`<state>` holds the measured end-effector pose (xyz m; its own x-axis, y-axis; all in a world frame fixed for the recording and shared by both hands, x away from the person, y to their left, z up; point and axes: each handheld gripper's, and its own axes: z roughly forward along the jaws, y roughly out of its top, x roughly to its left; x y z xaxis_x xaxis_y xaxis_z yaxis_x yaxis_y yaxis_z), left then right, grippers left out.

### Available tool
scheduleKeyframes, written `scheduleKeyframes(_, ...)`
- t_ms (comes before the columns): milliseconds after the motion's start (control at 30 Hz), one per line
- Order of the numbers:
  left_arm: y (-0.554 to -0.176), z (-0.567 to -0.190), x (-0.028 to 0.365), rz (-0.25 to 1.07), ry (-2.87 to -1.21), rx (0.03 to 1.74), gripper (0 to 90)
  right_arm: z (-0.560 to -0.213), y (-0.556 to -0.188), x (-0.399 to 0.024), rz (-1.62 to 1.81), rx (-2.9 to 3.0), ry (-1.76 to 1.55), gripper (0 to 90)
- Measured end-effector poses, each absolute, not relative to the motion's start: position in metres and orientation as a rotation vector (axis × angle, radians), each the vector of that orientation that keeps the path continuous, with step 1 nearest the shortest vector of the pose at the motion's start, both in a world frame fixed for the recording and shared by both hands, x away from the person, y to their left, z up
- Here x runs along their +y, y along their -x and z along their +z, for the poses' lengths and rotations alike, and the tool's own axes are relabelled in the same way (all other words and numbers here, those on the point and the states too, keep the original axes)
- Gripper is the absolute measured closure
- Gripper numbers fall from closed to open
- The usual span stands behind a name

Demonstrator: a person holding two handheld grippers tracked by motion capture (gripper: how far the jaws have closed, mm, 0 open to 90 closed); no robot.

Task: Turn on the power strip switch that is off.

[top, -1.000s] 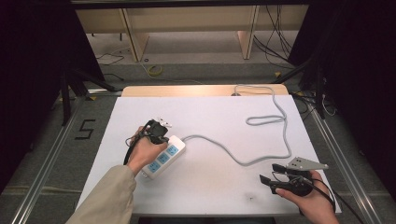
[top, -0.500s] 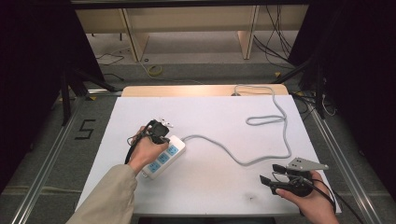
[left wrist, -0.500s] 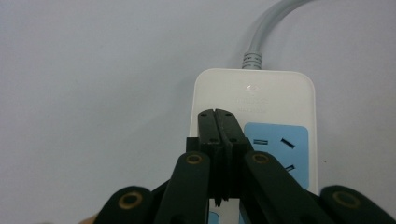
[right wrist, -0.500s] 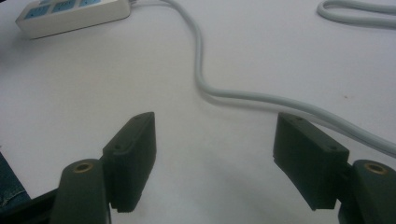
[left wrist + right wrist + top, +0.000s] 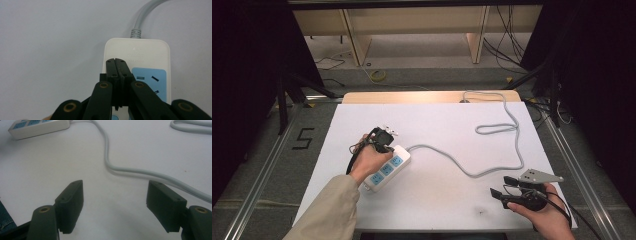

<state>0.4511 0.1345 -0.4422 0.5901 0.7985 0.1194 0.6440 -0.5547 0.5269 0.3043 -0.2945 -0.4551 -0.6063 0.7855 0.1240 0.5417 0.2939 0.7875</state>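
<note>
White power strip (image 5: 387, 169) lies at the desk's (image 5: 447, 125) eight o'clock; your left tongs (image 5: 116, 65), pressed together, hover above it. Your right tongs (image 5: 113, 205) gape wide at five o'clock.

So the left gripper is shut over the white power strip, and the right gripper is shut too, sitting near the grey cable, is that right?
Not quite. The right gripper is open: the right gripper view shows its jaws wide apart above the table, near the grey cable. The left gripper is indeed shut over the white power strip.
</note>
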Motion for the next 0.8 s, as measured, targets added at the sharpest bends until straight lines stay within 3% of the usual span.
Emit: scheduleKeyframes(800,-0.4500,-0.4429,0.1318,0.489,-2.420,1.145,89.8,-0.4550,-0.3032,-0.2942,1.209,2.280,-1.206,30.5)
